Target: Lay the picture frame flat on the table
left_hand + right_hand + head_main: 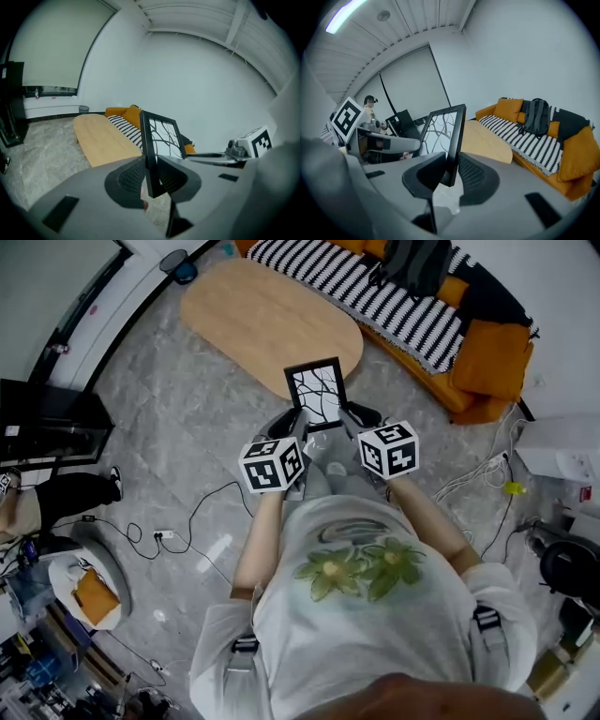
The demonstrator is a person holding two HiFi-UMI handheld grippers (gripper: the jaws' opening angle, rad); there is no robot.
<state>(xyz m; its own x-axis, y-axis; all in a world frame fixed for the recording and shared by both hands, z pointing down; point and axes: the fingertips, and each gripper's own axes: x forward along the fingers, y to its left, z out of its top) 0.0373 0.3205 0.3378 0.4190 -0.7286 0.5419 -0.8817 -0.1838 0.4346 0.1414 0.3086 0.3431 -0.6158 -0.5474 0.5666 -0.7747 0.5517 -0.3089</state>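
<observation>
Here the picture frame (316,395) is held upright above the grey floor (178,427) at the near end of the table (253,320), its sides clamped by left tongs (298,424) and right tongs (349,418); an orange sofa (487,362) is seen beyond.

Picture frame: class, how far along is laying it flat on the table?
Done: picture frame lifted, the left hand-held gripper and right hand-held gripper each clamping a side edge. In hand: it is held upright in the air. Left: bring it over the wooden table and lay it flat.
</observation>
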